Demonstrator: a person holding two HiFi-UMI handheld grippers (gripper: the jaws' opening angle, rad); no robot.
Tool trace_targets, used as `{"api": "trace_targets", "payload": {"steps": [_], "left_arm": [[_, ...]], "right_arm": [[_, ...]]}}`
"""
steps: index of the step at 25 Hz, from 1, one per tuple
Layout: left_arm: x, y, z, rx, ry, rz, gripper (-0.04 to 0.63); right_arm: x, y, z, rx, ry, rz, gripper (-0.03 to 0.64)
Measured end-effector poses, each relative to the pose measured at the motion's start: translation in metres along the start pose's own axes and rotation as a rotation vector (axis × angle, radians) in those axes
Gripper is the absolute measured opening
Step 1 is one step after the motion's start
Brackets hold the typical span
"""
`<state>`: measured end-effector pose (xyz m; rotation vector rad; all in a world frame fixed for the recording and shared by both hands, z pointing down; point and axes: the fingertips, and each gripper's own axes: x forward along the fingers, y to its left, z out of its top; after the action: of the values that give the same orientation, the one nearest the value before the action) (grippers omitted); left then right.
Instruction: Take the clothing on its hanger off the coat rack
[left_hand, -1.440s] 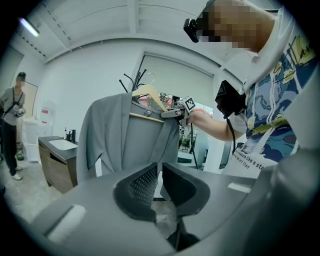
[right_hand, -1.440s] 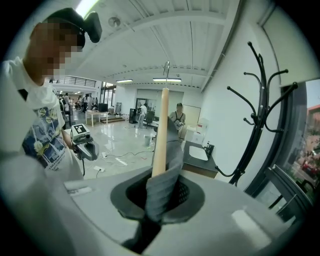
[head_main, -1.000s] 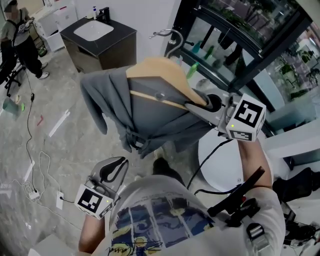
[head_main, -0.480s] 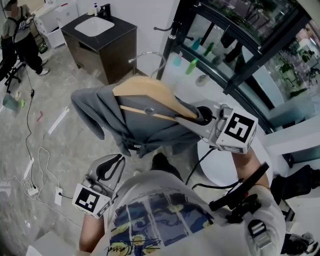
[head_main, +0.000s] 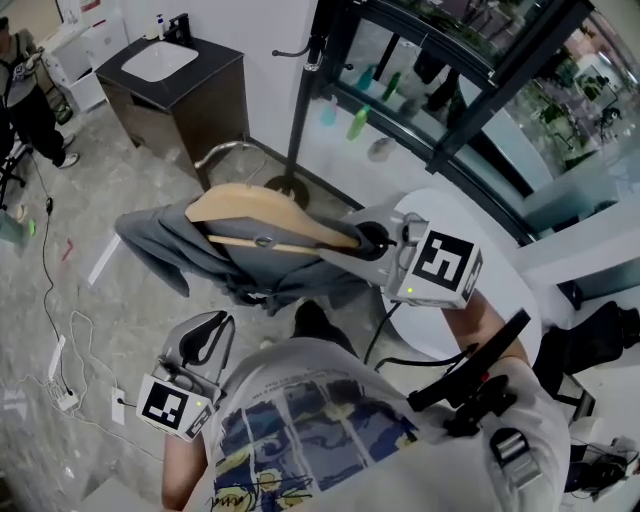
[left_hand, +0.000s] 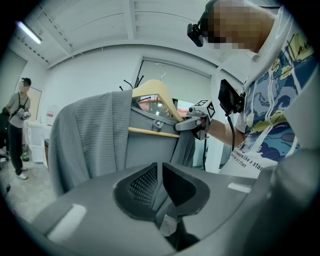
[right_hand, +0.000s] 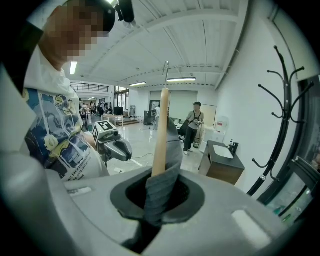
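Jaws of the right gripper (head_main: 365, 240) are clamped on one cloth-covered end of the hanger (head_main: 250, 207), held clear of the coat rack (head_main: 303, 110). The left gripper (head_main: 207, 338) is closed and empty. Gripped at one end only, the hanger may be tilted and the garment (head_main: 155, 238) shed.

The person wears a short-sleeved white T-shirt (head_main: 330, 400) printed with blue and yellow waves. The left claw (head_main: 213, 326) and the right claw (head_main: 362, 240) are smooth grey plastic with black pads. Each carries a white cube (head_main: 440, 265) with black square markers. A black cable (head_main: 385, 320) runs from the right claw.
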<state>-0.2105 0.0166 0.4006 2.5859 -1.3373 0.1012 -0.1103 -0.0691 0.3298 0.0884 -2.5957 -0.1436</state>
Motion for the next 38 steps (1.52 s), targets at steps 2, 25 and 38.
{"api": "trace_targets", "payload": {"steps": [2,25,38], "left_arm": [[0.003,-0.001,0.001,0.003,0.002,-0.001,0.037],[0.013,-0.007,0.003,0.013,0.014,-0.033,0.035],[0.011,-0.009,0.0,0.006,0.023,-0.036,0.035]], "right_arm": [[-0.002,0.001,-0.001,-0.007,0.0,0.001,0.018],[-0.01,0.003,-0.013,-0.018,0.021,-0.019,0.018],[-0.01,0.004,-0.014,-0.005,0.021,-0.027,0.018]]}}
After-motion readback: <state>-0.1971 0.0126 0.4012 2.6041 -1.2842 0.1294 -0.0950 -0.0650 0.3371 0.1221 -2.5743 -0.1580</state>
